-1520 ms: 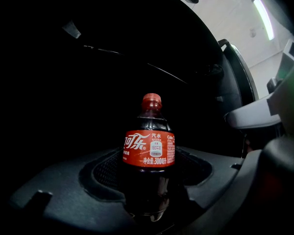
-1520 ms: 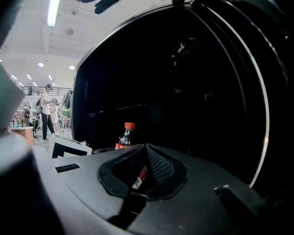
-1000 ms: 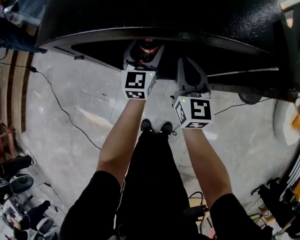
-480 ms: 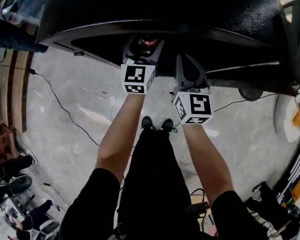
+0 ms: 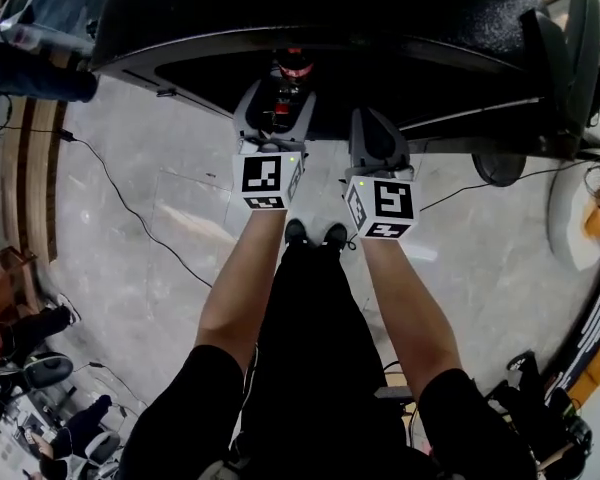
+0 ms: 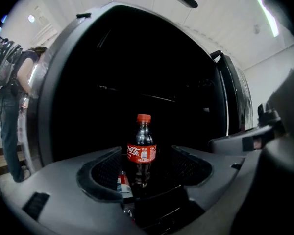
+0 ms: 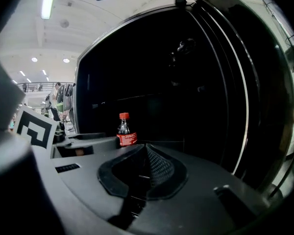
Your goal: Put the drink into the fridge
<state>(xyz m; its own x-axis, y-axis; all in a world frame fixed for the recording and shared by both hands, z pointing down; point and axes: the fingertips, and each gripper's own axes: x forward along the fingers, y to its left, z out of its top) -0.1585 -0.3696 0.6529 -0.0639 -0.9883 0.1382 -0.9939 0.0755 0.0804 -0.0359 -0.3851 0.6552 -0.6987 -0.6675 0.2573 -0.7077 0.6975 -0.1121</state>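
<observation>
Down from the head view: left gripper (image 5: 275, 103) up at the mouth of the black fridge (image 5: 310, 8), drink (image 5: 293, 66) upright just beyond, right gripper (image 5: 372, 123) alongside. Over to the left gripper view: fingers (image 6: 108, 168) spread wide, drink standing between them with dark gaps either side, untouched as far as shows, shelf beneath lost in the gloom, so draw straight back, hold that spread, clip nothing. Right gripper view last: fingers (image 7: 159, 168) pressed together on nothing, free, by the look of it, for the door (image 7: 225, 92).
</observation>
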